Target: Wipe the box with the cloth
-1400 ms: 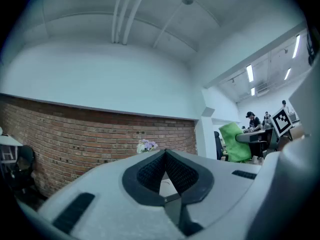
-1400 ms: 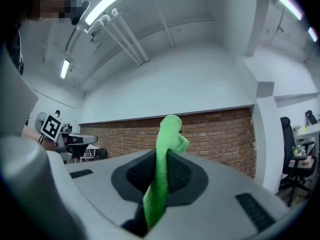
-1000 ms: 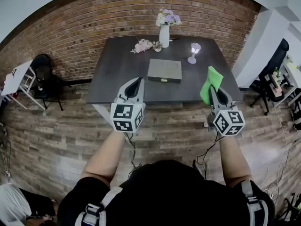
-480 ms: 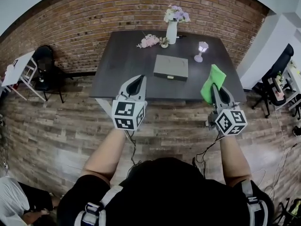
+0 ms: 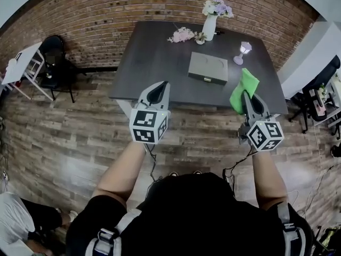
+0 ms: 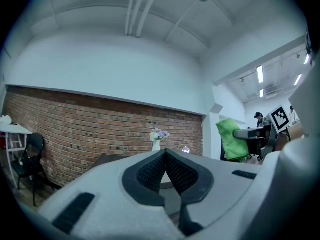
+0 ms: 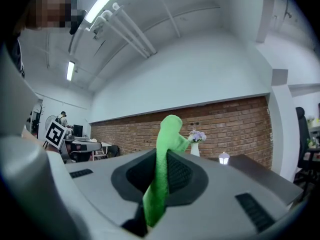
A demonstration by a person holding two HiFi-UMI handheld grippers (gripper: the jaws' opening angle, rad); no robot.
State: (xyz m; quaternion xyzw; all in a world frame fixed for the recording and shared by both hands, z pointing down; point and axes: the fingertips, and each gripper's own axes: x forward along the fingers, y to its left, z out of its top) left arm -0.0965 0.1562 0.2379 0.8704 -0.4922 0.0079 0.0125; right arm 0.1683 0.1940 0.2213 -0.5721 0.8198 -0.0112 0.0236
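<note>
Dark counter [image 5: 154, 63]: grey box [image 5: 208, 68] ahead-left of the right hand-held gripper [image 5: 248, 99]; beyond it, white vase [image 5: 210, 26], pink flowers [image 5: 183, 34], possibly a small lamp [image 5: 245, 49].

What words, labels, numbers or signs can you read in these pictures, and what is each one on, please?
There are no readable words, numbers or brand names in any view.
The left cube and right cube carry only black-and-white square markers, no letters.
The box is plain grey, with no label visible.
The cloth is plain green, with no print.
</note>
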